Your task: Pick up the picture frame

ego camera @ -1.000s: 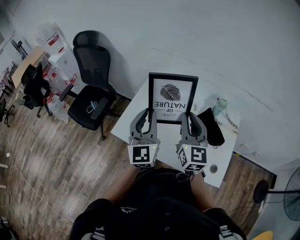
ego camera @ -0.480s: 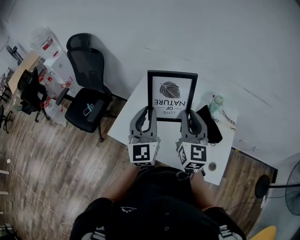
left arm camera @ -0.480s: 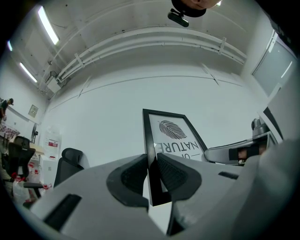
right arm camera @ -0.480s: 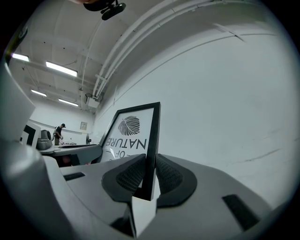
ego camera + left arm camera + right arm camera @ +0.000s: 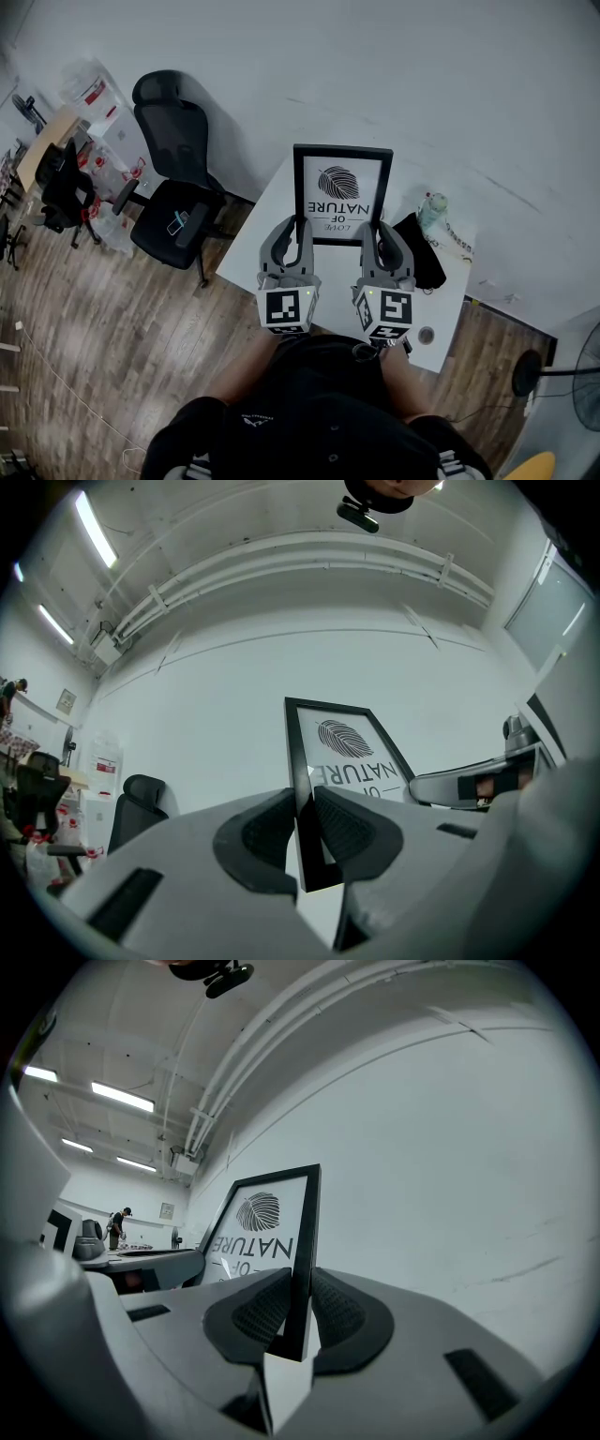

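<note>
A black picture frame (image 5: 341,194) holds a white print with a leaf and upside-down lettering. It is gripped near both lower corners over the white table (image 5: 251,255). My left gripper (image 5: 298,227) is shut on the frame's left edge, and my right gripper (image 5: 380,231) is shut on its right edge. In the left gripper view the black frame (image 5: 342,752) rises from between the dark pads of my left gripper (image 5: 305,829). In the right gripper view the frame (image 5: 267,1218) stands the same way in my right gripper (image 5: 298,1314). Whether its bottom touches the table I cannot tell.
A black pouch (image 5: 424,255) and a small bottle (image 5: 432,208) lie on the table right of the frame, with a small round object (image 5: 427,335) near the front edge. A black office chair (image 5: 178,202) stands left of the table. A white wall runs behind it.
Both grippers and the frame keep their places relative to each other. Only the head view has shifted slightly.
</note>
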The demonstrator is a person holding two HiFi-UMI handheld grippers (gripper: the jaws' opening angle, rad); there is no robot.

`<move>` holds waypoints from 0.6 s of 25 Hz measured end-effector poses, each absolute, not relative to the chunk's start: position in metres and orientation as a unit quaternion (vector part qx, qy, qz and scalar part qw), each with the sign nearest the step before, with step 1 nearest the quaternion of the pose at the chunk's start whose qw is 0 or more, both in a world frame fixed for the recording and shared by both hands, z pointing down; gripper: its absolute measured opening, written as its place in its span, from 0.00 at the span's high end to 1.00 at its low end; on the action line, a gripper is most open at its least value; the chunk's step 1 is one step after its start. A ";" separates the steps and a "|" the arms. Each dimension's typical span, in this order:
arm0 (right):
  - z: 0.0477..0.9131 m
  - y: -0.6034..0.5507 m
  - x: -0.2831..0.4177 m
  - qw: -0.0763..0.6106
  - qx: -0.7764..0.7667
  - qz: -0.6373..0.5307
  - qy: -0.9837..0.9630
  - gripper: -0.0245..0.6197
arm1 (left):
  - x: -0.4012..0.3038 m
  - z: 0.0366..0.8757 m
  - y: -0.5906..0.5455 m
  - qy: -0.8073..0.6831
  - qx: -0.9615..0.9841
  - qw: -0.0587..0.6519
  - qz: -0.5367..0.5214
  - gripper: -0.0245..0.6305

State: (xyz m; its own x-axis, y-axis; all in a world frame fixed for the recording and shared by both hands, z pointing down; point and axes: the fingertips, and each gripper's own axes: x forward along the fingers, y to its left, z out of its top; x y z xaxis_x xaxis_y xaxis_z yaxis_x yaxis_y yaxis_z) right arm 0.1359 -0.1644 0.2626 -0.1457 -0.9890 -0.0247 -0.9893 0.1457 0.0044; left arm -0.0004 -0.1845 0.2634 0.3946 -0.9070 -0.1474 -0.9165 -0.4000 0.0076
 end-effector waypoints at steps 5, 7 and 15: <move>0.266 -0.170 0.135 0.006 -0.652 0.006 0.758 0.86 | -0.001 0.267 -0.189 0.547 -0.834 0.032 0.062 0.85; 0.269 -0.172 0.134 0.005 -0.651 0.004 0.759 0.86 | -0.002 0.271 -0.190 0.549 -0.833 0.032 0.059 0.85; 0.271 -0.180 0.132 0.005 -0.649 0.000 0.761 0.86 | -0.004 0.268 -0.198 0.551 -0.832 0.035 0.056 0.85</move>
